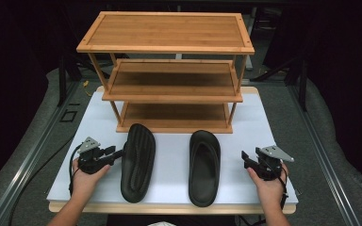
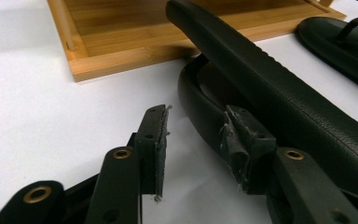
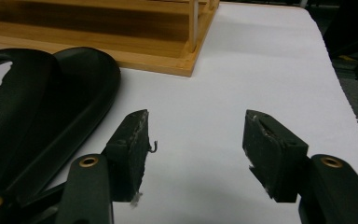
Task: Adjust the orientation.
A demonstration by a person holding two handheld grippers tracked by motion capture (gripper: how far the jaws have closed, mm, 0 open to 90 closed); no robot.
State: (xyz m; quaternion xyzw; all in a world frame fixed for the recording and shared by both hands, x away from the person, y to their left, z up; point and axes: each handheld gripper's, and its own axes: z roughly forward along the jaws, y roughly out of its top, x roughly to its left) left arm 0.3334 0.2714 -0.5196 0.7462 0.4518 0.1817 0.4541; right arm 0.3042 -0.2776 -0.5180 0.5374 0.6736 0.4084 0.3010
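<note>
We see the counter [image 1: 174, 155] under a white sheet, and at its far side a wooden shelf rack [image 1: 167, 70] with three tiers. Two black sandals lie side by side in front of the rack, well apart from each other. The left sandal [image 1: 138, 162] is flipped sole up, its ribbed tread showing, its toe end close to the rack's bottom tier. The right sandal [image 1: 204, 167] lies strap side up. Our left gripper [image 1: 118, 154] sits at the left sandal's near edge; in the left gripper view its jaws stand partly apart, one jaw against the strap under the sole, the other on bare sheet, not yet clamped. Our right gripper [image 1: 245, 157] rests just right of the right sandal, its jaws wide apart over bare sheet.
</note>
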